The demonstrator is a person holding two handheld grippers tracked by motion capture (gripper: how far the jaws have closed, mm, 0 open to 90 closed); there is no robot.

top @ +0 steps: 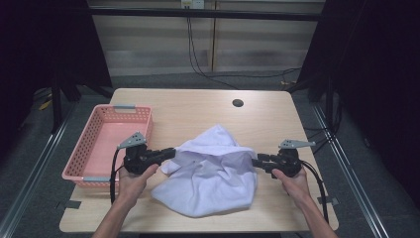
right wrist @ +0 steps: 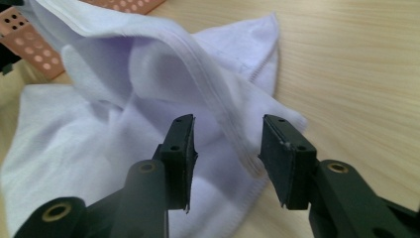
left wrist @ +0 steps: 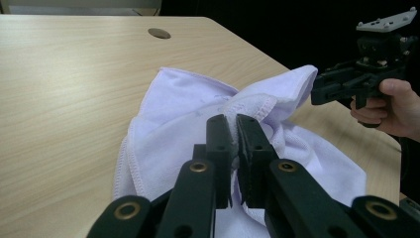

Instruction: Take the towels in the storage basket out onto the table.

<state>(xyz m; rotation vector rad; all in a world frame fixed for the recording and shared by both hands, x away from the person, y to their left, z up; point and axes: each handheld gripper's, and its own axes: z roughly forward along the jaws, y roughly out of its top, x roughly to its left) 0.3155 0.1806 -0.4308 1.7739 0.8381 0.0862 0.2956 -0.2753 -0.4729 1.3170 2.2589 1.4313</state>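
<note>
On the table (top: 163, 106), the left gripper (left wrist: 236, 120) is pinching the white towel (top: 210, 173); the right gripper (right wrist: 229, 130), gaping wide around its hem, could miss and let it sag.

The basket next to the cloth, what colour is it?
The basket is pink, clearest in the high view.

Even, soft overhead light on the table, dark surroundings; near jaws perhaps slightly blurred.
</note>
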